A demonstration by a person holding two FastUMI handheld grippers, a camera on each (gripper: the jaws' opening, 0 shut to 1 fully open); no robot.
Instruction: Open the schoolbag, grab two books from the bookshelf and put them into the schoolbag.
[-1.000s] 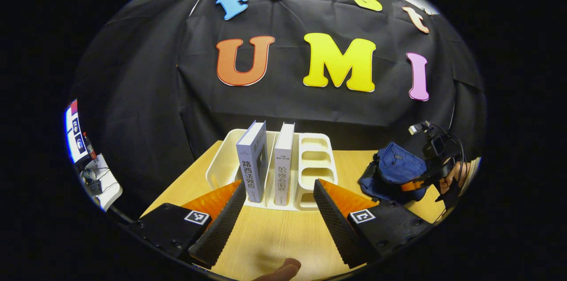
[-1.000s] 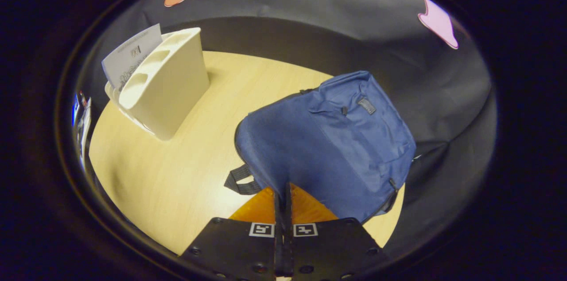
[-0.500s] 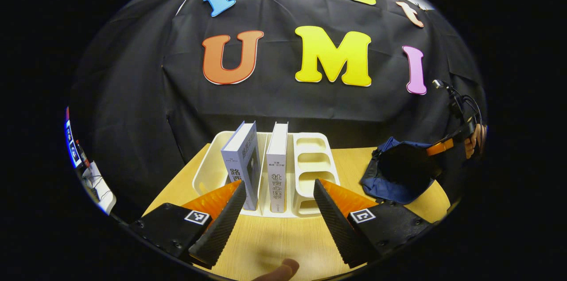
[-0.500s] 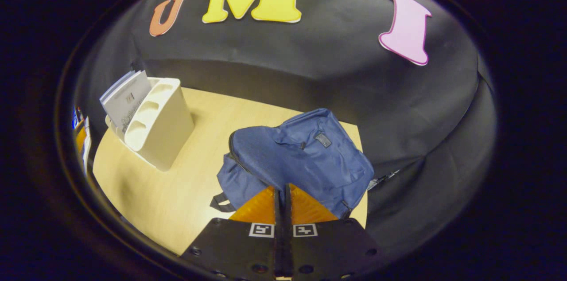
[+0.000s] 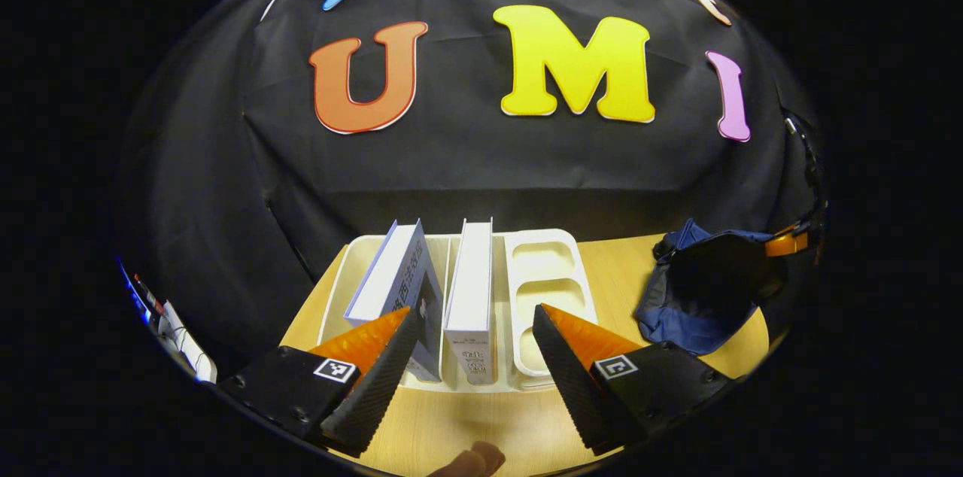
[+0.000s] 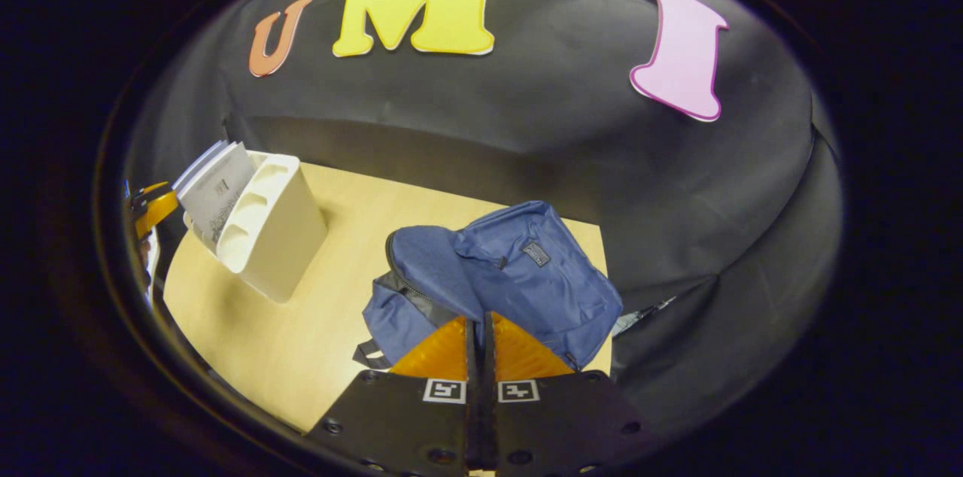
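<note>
Left gripper view: I see my left gripper (image 5: 474, 356) wide open and empty, its fingers on both sides of two upright books (image 5: 470, 289) in the white bookshelf (image 5: 542, 274); the compartments to their right hold nothing. I judge one finger could catch the leaning left book (image 5: 391, 281) and tip it. On the far right, the schoolbag (image 6: 511, 274) lies on the table (image 6: 301, 326). My right gripper (image 6: 481, 326) is closed on its flap, lifting it; thin fabric may slip.

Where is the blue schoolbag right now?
The schoolbag lies on the wooden table, right of the white bookshelf in the right gripper view, just ahead of the right tongs.
</note>
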